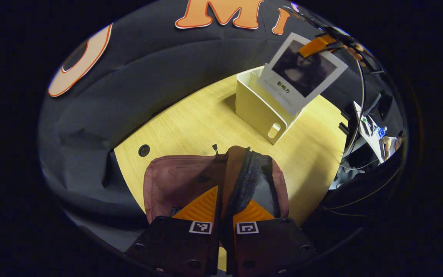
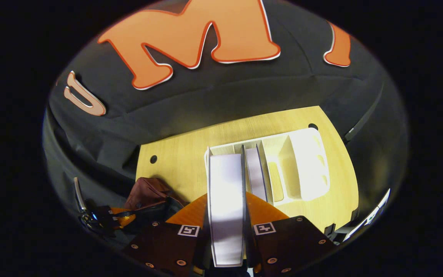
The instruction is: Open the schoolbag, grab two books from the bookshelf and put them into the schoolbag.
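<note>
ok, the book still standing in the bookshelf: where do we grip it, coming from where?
Its top edge, from above, jaws across its thickness. The book stands upright on edge in a narrow bookshelf slot, walled close on both faces, so likely only that edge is free.

We see bare table (image 1: 190, 127) between the schoolbag (image 1: 183, 181) and the bookshelf (image 1: 258, 105), wide enough for a gripper to pass. The booth's cloth wall (image 1: 160, 73) closes in just behind both. In the left gripper view the bag's zipped edge stands pinched in the left gripper (image 1: 224, 207), so its mouth gapes to the right of that edge. Above the bookshelf a book (image 1: 302, 73) hangs from the right gripper (image 1: 319, 44), blocking the way down into that slot. In the right gripper view another book (image 2: 255, 173) stands just beside it; the compartments (image 2: 283, 169) to its right lie open.
</note>
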`<action>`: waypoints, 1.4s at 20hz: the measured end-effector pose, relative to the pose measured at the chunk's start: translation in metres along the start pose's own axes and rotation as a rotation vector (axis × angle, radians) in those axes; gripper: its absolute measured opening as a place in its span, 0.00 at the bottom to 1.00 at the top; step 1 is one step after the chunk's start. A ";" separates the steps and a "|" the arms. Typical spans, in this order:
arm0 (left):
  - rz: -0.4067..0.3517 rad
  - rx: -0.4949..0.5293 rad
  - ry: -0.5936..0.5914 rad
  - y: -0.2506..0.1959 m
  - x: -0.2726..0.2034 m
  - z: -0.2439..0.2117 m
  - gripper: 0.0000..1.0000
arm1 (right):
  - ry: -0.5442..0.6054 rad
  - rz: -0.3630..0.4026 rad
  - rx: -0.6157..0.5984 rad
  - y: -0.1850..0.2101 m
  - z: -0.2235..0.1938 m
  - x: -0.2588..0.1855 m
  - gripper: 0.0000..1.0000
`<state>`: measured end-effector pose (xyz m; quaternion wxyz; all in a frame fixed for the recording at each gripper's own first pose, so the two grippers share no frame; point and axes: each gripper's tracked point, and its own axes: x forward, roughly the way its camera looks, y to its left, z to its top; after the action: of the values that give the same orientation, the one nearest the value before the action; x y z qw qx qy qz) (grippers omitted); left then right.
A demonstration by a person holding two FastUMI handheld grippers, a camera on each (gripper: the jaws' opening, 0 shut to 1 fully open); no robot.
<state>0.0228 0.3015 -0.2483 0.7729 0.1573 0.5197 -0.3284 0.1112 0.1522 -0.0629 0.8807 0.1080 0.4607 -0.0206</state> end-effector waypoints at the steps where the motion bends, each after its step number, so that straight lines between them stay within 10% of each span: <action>1: -0.004 0.000 -0.006 -0.001 -0.001 0.001 0.09 | -0.019 0.017 0.010 0.003 -0.004 -0.009 0.36; 11: 0.001 0.013 -0.059 0.000 -0.005 0.009 0.09 | -0.027 0.214 0.169 0.051 -0.096 -0.030 0.36; 28: -0.043 -0.009 -0.156 -0.030 -0.005 0.037 0.09 | -0.006 0.534 0.517 0.150 -0.212 0.121 0.35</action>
<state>0.0275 0.2595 -0.2253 0.8047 0.1165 0.4625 -0.3536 0.0299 0.3505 -0.2528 0.8000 0.4433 0.3934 0.0938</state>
